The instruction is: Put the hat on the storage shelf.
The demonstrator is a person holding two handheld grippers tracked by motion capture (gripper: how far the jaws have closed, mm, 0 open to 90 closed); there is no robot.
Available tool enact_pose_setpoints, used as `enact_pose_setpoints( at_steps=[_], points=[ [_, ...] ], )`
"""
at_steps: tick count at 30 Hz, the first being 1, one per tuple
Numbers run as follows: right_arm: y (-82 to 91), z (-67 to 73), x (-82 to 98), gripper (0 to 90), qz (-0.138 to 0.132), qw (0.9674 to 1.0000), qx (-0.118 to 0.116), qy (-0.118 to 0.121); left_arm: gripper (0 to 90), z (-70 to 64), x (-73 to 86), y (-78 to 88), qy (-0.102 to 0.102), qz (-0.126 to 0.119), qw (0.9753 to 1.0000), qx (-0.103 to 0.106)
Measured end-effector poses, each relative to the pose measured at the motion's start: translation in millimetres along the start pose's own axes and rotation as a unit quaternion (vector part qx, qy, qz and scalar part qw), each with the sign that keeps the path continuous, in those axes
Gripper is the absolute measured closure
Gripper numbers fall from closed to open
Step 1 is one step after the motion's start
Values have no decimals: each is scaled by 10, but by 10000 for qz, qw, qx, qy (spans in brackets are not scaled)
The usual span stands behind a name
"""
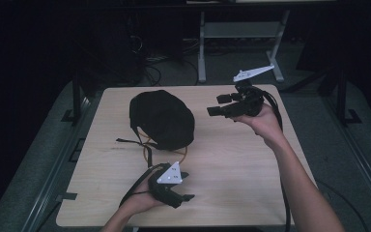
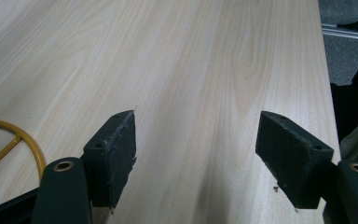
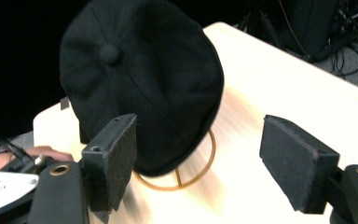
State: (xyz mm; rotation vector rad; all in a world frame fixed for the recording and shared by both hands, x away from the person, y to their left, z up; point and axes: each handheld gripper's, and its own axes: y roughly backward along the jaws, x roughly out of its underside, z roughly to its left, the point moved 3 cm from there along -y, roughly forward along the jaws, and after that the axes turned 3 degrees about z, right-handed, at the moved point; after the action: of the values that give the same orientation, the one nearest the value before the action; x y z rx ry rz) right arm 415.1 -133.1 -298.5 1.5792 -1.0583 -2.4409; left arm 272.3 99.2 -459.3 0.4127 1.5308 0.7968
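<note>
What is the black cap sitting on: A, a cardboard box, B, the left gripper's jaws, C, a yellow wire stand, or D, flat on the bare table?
C: the black cap rests on a yellow wire stand whose ring base shows on the table beneath it.

Black cap [image 1: 163, 118], matching button on crown, no pattern. Yellow-gold wire stand [image 3: 186, 177] beneath. Pale wood table [image 1: 232, 164], fine straight grain, one faint knot swirl. Black grippers, left [image 1: 186, 186] and right [image 1: 214, 105]; grey-white three-cornered plates; brass-coloured eyelets by jaws. Grey floor [image 1: 48, 145].
</note>
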Motion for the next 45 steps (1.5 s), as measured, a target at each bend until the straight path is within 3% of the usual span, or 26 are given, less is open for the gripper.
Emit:
enact_pose_setpoints(
  at_steps=[12, 45],
  points=[
    [162, -106, 326, 254, -19, 9998, 70, -158, 285, -17, -6, -11, -14, 21, 10000, -2],
    [458, -239, 922, 253, -84, 9986, 258, -453, 283, -47, -4, -48, -53, 96, 9999, 27]
  ],
)
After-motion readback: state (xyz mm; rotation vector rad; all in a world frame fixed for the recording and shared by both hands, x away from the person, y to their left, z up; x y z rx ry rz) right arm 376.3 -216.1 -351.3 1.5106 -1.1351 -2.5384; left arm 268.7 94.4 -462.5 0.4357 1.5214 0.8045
